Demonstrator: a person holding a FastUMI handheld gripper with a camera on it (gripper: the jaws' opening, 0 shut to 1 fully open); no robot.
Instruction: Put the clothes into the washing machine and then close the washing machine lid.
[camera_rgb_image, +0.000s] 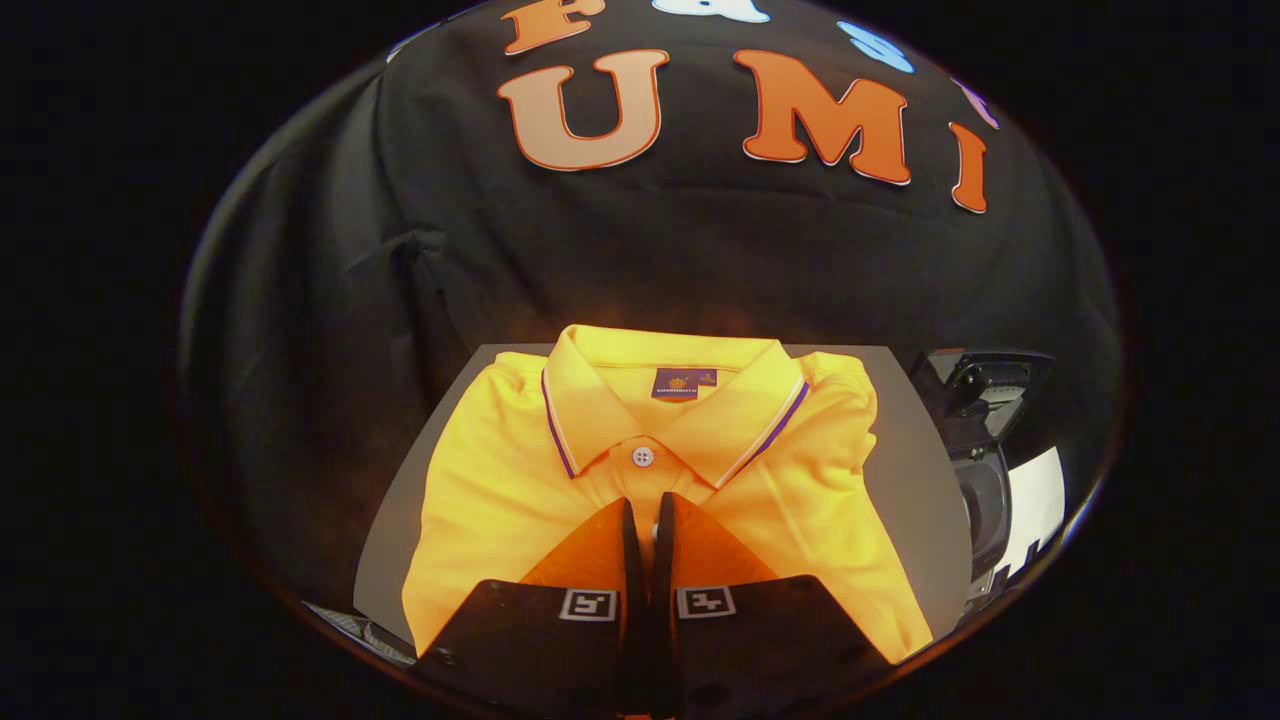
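Shirt (500, 500), folded knit; claw (648, 520) seemingly pinching placket.

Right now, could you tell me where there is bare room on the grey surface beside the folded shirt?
The yellow polo shirt covers most of the grey surface. Bare strips remain along both sides of the shirt; the wider one faces the washing machine. The gripper, fingers nearly together, crowds the placket.
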